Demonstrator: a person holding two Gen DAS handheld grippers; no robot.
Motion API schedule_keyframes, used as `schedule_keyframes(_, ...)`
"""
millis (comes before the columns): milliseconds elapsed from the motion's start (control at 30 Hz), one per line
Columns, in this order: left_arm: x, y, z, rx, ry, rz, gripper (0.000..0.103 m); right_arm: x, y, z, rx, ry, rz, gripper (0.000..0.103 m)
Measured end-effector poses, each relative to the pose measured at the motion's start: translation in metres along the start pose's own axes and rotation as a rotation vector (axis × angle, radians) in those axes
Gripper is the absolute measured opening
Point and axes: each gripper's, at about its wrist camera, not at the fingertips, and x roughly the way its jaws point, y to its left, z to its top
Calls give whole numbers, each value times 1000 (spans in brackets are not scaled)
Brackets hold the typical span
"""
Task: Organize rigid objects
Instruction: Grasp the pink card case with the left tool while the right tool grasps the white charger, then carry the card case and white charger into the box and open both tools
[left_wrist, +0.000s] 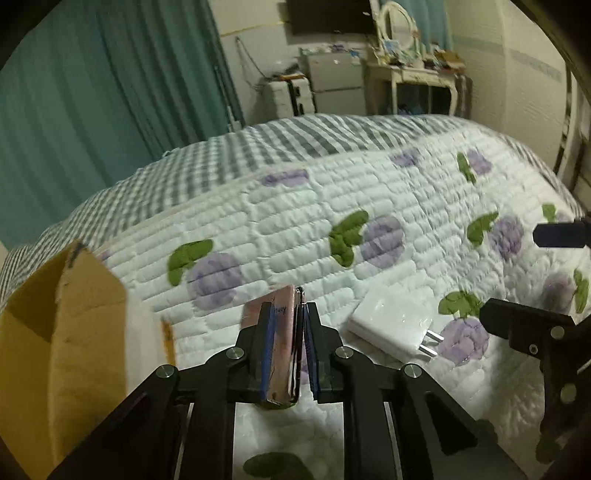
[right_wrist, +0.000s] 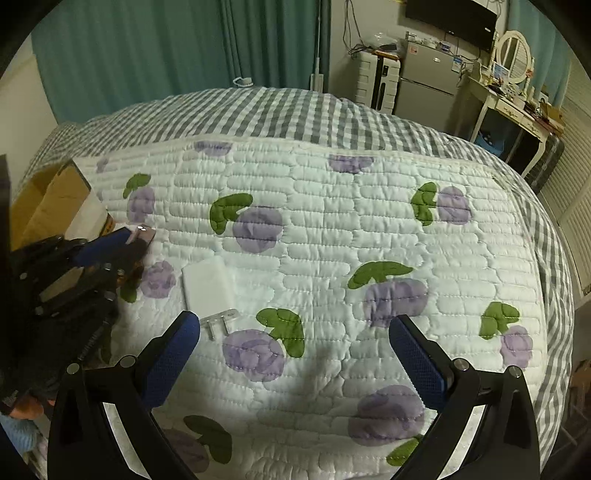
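Note:
My left gripper is shut on a pink phone, held on edge above the quilt; it also shows at the left of the right wrist view with the phone's tip. A white charger plug lies flat on the quilt just right of it, prongs toward me; in the right wrist view the charger lies ahead of my left finger. My right gripper is open and empty above the quilt; it shows at the right edge of the left wrist view.
An open cardboard box stands at the left on the bed, also in the right wrist view. The flowered quilt covers the bed. Teal curtains, a small fridge and a dressing table stand beyond the bed.

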Motion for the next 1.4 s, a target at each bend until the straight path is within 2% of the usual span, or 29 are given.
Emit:
schedule_keyframes(167,-22,12,-1,-65,-40,6,12,5,9,2,-42,-5,24,103)
schedule_keyframes(267,-44,20,-2,-115,-80,-35,10,11,21,6,-93,-12,57,102)
schedule_keyframes(367,-54,20,-2,-110,-89,-29,10,23,38,8,-163,12,87,92)
schedule_keyframes(433,-57,22,-3,-117,-93,-19,10,34,47,8,-204,37,105,89)
schedule_keyframes(467,-56,24,-3,-125,-83,-26,10,41,52,9,-220,46,115,84)
schedule_keyframes(500,-54,25,-4,-133,-72,-35,10,47,54,9,-224,59,124,77)
schedule_keyframes(600,-52,21,-4,-122,-66,-30,10,62,56,11,-216,96,140,71)
schedule_keyframes(633,-51,20,-5,-121,-67,-27,10,66,57,11,-216,104,144,67)
schedule_keyframes(700,-51,20,-5,-117,-63,-30,10,71,57,11,-216,115,142,50)
schedule_keyframes(767,-51,20,-5,-121,-64,-25,10,64,55,11,-209,100,161,42)
schedule_keyframes(933,-54,18,-5,-119,-58,-28,10,42,43,9,-190,44,121,41)
schedule_keyframes(1100,-70,15,-1,-110,-84,-39,10,5,36,9,-179,-36,75,41)
schedule_keyframes(1233,-95,13,7,-109,-123,-67,10,-33,36,10,-180,-104,17,41)
schedule_keyframes(1400,-139,28,21,-125,-201,-97,10,-90,37,18,-150,-185,1,41)
